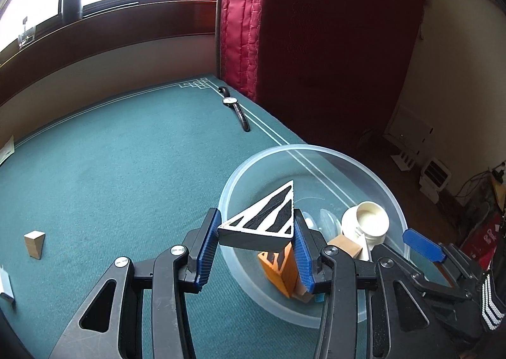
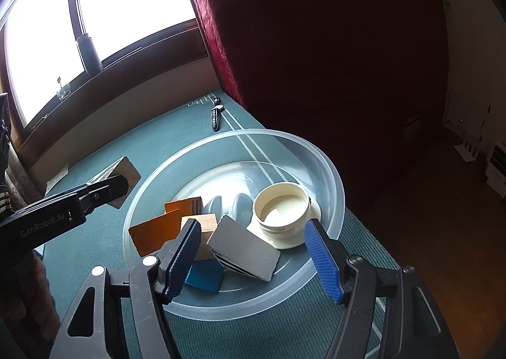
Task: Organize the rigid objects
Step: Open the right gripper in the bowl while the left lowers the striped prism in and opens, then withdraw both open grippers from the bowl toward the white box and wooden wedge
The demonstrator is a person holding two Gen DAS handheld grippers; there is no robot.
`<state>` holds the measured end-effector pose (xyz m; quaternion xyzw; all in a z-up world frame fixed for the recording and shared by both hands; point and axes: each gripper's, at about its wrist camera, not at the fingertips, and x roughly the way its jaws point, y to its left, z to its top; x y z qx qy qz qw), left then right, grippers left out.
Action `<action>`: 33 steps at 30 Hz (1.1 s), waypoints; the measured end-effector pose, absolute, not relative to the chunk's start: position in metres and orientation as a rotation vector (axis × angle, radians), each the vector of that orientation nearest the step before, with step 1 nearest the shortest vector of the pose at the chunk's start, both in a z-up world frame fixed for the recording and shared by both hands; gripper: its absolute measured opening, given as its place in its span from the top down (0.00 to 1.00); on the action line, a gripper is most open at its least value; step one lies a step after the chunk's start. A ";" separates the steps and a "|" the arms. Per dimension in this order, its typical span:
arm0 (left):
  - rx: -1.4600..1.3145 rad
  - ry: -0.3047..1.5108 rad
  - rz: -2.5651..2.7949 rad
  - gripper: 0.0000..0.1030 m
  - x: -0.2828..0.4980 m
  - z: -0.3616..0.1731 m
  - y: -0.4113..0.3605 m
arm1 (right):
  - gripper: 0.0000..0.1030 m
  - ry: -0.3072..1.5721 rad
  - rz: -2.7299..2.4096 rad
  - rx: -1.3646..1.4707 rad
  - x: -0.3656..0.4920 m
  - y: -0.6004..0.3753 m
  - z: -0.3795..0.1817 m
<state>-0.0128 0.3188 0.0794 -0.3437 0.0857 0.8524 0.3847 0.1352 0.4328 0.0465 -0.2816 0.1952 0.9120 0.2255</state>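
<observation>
My left gripper (image 1: 256, 232) is shut on a white triangular block with black stripes (image 1: 265, 220) and holds it above the near-left rim of a clear plastic bowl (image 1: 376, 169). The bowl (image 2: 329, 166) holds an orange block (image 2: 151, 232), a cream jar (image 2: 284, 210), a grey striped wedge (image 2: 243, 246), a wooden block (image 2: 207, 222) and a blue piece (image 2: 204, 275). My right gripper (image 2: 254, 248) is open and empty, low over the bowl's near side. The left gripper with its block (image 2: 123, 177) shows at the left of the right wrist view.
The bowl sits on a teal cloth-covered table (image 1: 126, 163) near its right edge. A wristwatch (image 1: 235, 107) lies at the far edge by a red curtain (image 1: 284, 27). A small wooden wedge (image 1: 34, 243) stands at the left. A white object (image 1: 6, 286) is at the far left.
</observation>
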 end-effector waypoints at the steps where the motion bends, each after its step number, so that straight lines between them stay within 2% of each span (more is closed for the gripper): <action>1: -0.875 0.220 2.164 0.56 -0.014 0.079 0.323 | 0.31 0.542 2.515 -0.776 0.136 0.433 0.046; 3: -0.880 0.217 2.145 0.54 -0.017 0.079 0.329 | 0.31 0.548 2.514 -0.776 0.136 0.434 0.046; 4: -0.886 0.212 2.136 0.46 -0.019 0.079 0.331 | 0.31 0.548 2.515 -0.775 0.136 0.434 0.046; 5: -0.891 0.204 2.131 0.34 -0.020 0.079 0.332 | 0.31 0.546 2.514 -0.775 0.136 0.434 0.046; 7: -0.889 0.175 2.138 0.25 -0.022 0.080 0.328 | 0.30 0.547 2.516 -0.777 0.136 0.434 0.046; 19: -0.902 0.190 2.242 0.24 -0.026 0.076 0.306 | 0.30 0.529 2.519 -0.777 0.134 0.426 0.044; 22: -0.894 0.207 2.269 0.15 -0.022 0.076 0.303 | 0.30 0.520 2.523 -0.773 0.134 0.424 0.045; 25: -0.892 0.218 2.301 0.13 -0.019 0.076 0.297 | 0.23 0.516 2.526 -0.762 0.135 0.422 0.047; 27: -0.903 0.214 2.310 0.13 -0.019 0.074 0.292 | 0.14 0.522 2.523 -0.740 0.137 0.422 0.048; 33: -0.949 0.174 2.361 0.13 -0.024 0.071 0.269 | 0.11 0.496 2.538 -0.719 0.136 0.413 0.052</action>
